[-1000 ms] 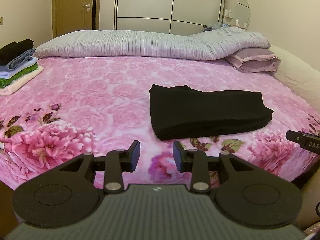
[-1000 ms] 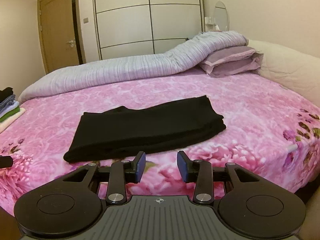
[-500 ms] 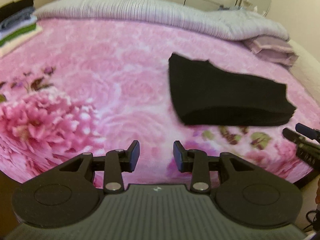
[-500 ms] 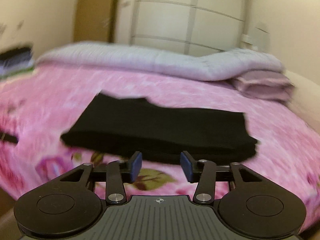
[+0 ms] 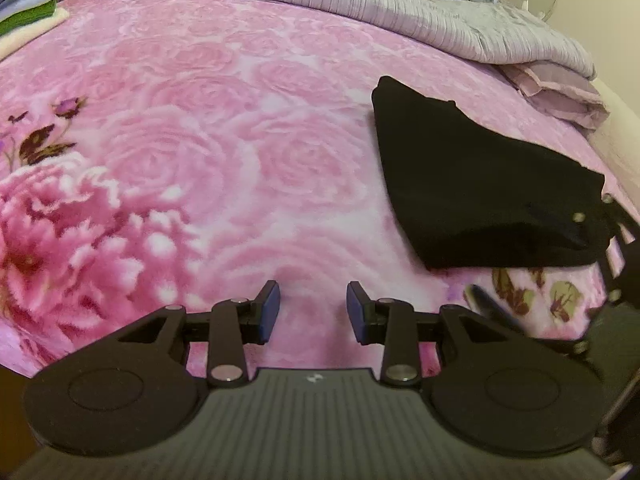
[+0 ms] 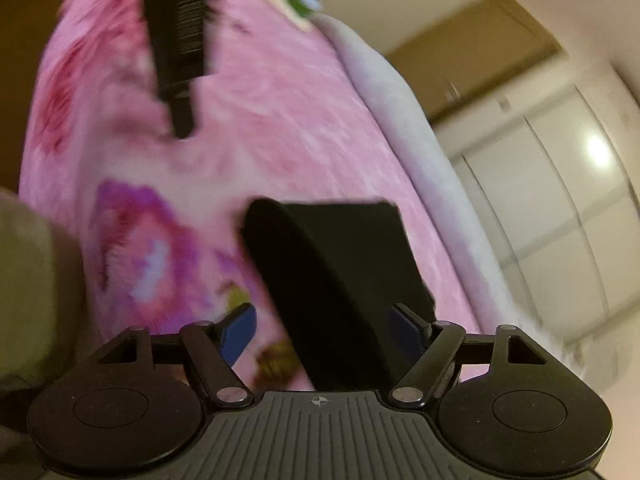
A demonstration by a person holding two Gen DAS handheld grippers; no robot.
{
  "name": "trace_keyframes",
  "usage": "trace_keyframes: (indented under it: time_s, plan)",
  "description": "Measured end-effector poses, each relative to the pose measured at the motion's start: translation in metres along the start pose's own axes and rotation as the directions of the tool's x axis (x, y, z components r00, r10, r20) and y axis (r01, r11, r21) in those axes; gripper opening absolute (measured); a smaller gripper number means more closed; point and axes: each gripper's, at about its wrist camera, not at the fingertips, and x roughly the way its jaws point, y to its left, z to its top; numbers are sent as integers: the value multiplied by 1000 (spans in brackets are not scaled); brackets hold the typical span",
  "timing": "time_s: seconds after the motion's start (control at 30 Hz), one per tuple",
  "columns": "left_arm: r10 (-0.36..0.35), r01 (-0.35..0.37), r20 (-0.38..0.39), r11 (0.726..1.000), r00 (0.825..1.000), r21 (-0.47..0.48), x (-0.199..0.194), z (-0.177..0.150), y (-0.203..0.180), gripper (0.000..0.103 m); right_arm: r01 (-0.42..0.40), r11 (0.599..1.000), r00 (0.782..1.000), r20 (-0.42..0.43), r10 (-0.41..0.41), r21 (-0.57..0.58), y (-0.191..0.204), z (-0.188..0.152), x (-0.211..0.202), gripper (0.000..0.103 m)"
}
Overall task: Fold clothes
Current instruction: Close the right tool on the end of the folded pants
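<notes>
- We are judging the fold partly done: the black garment [image 5: 480,184] is lying as a long folded strip on the pink bed [image 5: 224,128], at the right of the left-wrist frame; at least one more fold seems left.
- A stack of folded clothes [image 5: 28,4] is sitting in the upper left corner, apparently finished.
- Our left gripper [image 5: 313,307] is hovering with narrow, empty jaws.
- Our right gripper [image 6: 326,332] is opening its jaws wide around the strip's end, pads not pressing.
- We are seeing no containers.
</notes>
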Motion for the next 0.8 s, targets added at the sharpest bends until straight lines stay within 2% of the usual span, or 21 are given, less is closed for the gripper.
trace_keyframes:
  time_s: [0.07,0.13,0.2,0.27,0.3,0.4,0.5,0.8]
  plan:
    - [3,-3,1,1000,1000,1,1,2,-1,31,1,1000,1000,24,-1,-17,4,5,8,76]
    - [7,-7,1,1000,1000,2,2,4,-1,31,-16,999,999,32,15,35,0,9,16,74]
    - [8,-8,2,1000,1000,2,2,6,-1,31,-42,996,999,32,40,75,-3,10,26,64]
    - [9,-9,1,1000,1000,-1,2,7,-1,31,-73,993,997,26,71,97,-3,12,36,36]
    - [9,-9,1,1000,1000,-3,2,8,-1,31,-87,990,996,19,86,109,-3,13,38,33]
    - [10,-10,-3,1000,1000,-3,2,8,0,31,-111,978,994,11,111,175,-8,13,43,26]
    - [17,-17,-4,1000,1000,2,3,8,-2,31,-151,946,988,16,152,286,-21,13,46,24]
    - [35,-35,-3,999,999,9,5,7,-5,31,-158,928,987,24,160,337,-23,18,43,23]
